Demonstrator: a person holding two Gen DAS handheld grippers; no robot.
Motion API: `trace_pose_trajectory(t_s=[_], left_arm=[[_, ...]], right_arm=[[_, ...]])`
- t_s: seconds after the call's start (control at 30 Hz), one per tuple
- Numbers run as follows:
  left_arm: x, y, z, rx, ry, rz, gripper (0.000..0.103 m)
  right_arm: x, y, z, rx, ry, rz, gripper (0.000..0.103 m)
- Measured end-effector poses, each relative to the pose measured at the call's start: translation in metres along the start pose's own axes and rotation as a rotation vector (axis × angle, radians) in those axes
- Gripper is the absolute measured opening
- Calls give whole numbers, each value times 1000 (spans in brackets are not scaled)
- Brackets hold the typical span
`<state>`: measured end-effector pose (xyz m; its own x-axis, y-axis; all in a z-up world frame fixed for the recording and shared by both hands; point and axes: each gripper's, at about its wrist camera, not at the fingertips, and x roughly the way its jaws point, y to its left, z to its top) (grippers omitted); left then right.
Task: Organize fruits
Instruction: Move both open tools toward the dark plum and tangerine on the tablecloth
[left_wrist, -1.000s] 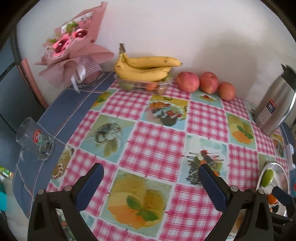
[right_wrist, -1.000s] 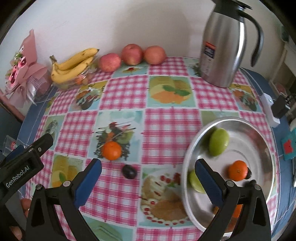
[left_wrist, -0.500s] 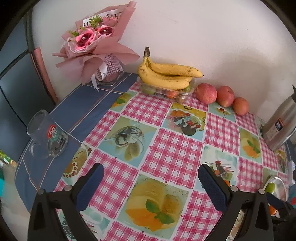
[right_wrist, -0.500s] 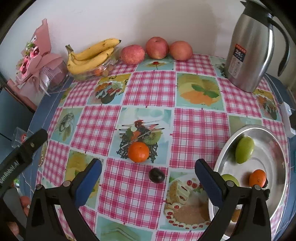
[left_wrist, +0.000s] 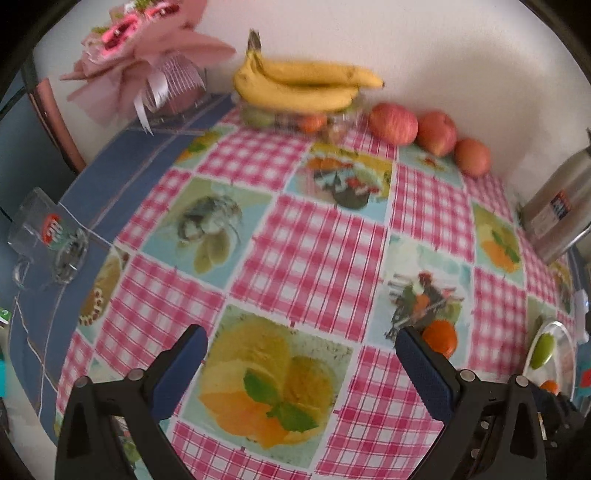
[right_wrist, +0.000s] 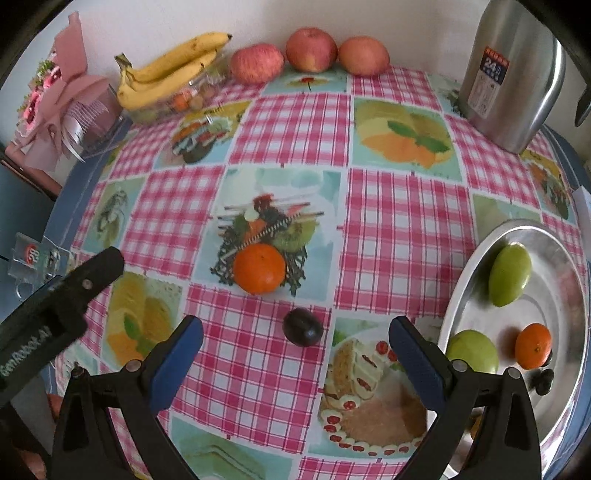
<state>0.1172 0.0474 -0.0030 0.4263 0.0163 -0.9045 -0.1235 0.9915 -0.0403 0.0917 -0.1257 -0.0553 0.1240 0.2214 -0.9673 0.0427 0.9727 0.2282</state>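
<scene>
The right gripper (right_wrist: 295, 354) hangs with its jaws spread wide and empty, a dark plum (right_wrist: 303, 327) lying on the checked tablecloth (right_wrist: 402, 236) between the fingertips and a loose orange (right_wrist: 259, 268) just beyond it. The left gripper (left_wrist: 301, 356) is likewise spread and holds nothing — the same orange shows just past its right finger (left_wrist: 428, 373). To the right the metal plate (right_wrist: 569, 317) holds two green fruits (right_wrist: 510, 275) and a small orange (right_wrist: 533, 346); bananas (right_wrist: 170, 70) and three apples (right_wrist: 311, 49) line the wall — a steel jug (right_wrist: 506, 77) stands at the far right.
</scene>
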Motion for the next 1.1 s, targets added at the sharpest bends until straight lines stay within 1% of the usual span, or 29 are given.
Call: trace_pose_trajectory(t_s=[0.2, 0.33, 0.5, 0.57, 0.63, 0.77, 0.9, 1.1], left_arm=[[22, 8, -5, -76, 67, -9, 103], [27, 8, -8, -78, 81, 6, 103], [32, 6, -9, -72, 96, 3, 103], [33, 5, -9, -69, 99, 3, 103], [32, 5, -9, -69, 98, 3, 103], [32, 5, -8, -64, 97, 5, 103], [32, 5, -8, -63, 98, 2, 103], [32, 4, -9, -62, 100, -1, 103]], right_arm=[[14, 3, -3, -10, 29, -8, 101], [26, 3, -5, -17, 52, -35, 101], [37, 2, -8, -16, 73, -53, 101], [43, 4, -8, -20, 82, -75, 101], [46, 8, -7, -39, 81, -104, 101], [50, 13, -7, -61, 79, -136, 101], [53, 16, -7, -46, 68, -139, 103], [54, 21, -12, 10, 33, -156, 103]])
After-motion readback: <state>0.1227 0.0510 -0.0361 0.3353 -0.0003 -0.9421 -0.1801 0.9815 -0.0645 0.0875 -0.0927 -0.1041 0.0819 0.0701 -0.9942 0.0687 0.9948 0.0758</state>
